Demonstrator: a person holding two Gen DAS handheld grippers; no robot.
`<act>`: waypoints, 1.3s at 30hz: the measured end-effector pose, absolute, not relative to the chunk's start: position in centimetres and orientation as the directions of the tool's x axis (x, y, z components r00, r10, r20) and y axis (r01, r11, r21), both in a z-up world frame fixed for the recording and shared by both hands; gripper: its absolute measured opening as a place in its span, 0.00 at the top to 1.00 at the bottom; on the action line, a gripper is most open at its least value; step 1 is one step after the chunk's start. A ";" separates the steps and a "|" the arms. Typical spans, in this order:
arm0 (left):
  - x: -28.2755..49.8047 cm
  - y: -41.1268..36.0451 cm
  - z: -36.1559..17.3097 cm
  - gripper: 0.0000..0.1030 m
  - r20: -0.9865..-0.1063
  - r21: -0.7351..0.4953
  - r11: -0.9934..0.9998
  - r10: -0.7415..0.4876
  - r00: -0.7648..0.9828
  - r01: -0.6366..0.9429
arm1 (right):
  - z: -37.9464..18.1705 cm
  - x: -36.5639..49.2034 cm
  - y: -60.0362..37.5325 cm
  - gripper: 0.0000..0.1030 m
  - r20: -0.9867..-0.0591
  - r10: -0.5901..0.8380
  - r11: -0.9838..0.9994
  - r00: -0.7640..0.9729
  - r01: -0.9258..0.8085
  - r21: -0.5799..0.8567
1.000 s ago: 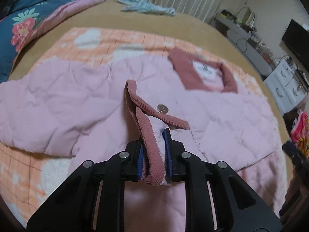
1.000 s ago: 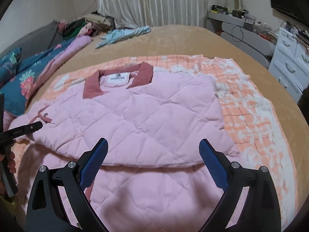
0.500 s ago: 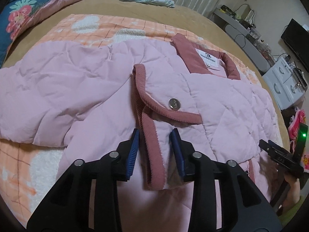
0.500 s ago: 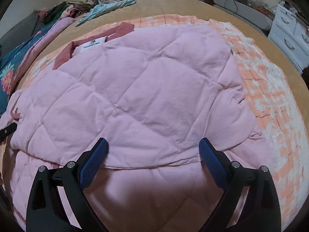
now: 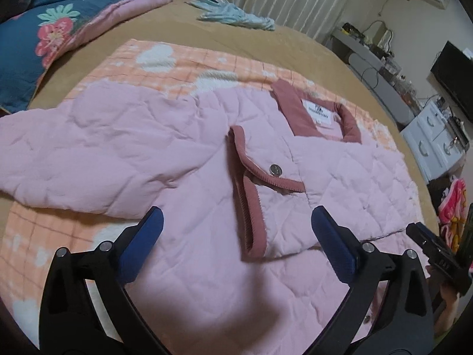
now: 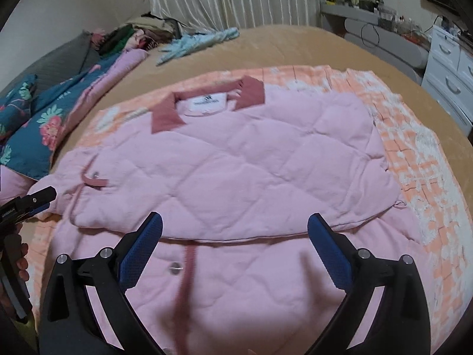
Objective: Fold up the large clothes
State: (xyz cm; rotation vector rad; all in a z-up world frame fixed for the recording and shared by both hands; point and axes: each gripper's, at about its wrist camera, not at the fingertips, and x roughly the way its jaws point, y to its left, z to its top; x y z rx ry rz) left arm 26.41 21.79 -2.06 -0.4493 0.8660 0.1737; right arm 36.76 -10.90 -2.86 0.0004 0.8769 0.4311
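A pink quilted jacket with a dark pink collar lies flat on an orange checked blanket on the bed. Its sleeve is folded across the body, and the cuff with a metal snap rests on the chest. My left gripper is open and empty just above and behind the cuff. My right gripper is open and empty over the jacket's lower folded edge. The cuff also shows at the left in the right wrist view.
A blue floral quilt lies along the bed's left side, with a light blue garment at the far end. White drawers and a shelf with cables stand to the right. The right gripper's body shows at the lower right of the left view.
My left gripper opened wide and let go of the sleeve cuff, which now lies on the jacket. Both grippers drew back and up from the jacket.
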 end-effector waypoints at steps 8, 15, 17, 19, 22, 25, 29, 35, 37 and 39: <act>22.9 23.9 -0.7 0.09 -0.755 -0.308 0.878 0.009 0.656 -0.367 | -0.8 34.3 -8.9 0.04 -0.708 0.412 0.900 0.573 -0.377 0.219; 19.9 25.8 -0.6 0.09 -0.750 -0.318 0.854 0.039 0.660 -0.412 | 1.1 32.6 -7.0 0.04 -0.670 0.434 0.890 0.602 -0.399 0.219; 19.2 26.4 -0.8 0.09 -0.751 -0.319 0.845 0.050 0.659 -0.429 | 1.6 32.3 -6.5 0.04 -0.664 0.441 0.887 0.604 -0.405 0.221; 18.7 26.9 -0.9 0.09 -0.748 -0.318 0.839 0.064 0.660 -0.442 | 2.2 32.0 -5.7 0.04 -0.656 0.447 0.883 0.608 -0.417 0.216; 17.8 27.9 -1.1 0.09 -0.743 -0.324 0.820 0.088 0.664 -0.472 | 2.7 31.5 -4.4 0.04 -0.649 0.456 0.876 0.609 -0.435 0.207; 17.1 29.2 -1.5 0.09 -0.745 -0.336 0.799 0.100 0.660 -0.500 | 3.2 30.9 -2.5 0.04 -0.647 0.468 0.863 0.602 -0.468 0.190; 16.0 30.7 -1.7 0.09 -0.742 -0.342 0.778 0.121 0.659 -0.528 | 3.8 30.1 -0.4 0.04 -0.640 0.488 0.845 0.593 -0.504 0.177; 14.5 33.2 -1.8 0.09 -0.735 -0.364 0.737 0.149 0.662 -0.570 | 4.8 28.8 3.5 0.04 -0.642 0.512 0.808 0.571 -0.574 0.133; 14.2 33.9 -1.8 0.09 -0.733 -0.373 0.725 0.152 0.663 -0.579 | 5.0 28.5 4.5 0.04 -0.643 0.516 0.798 0.566 -0.591 0.119; 13.9 34.6 -1.9 0.09 -0.731 -0.383 0.709 0.160 0.663 -0.592 | 5.1 28.1 5.7 0.04 -0.647 0.523 0.784 0.555 -0.612 0.109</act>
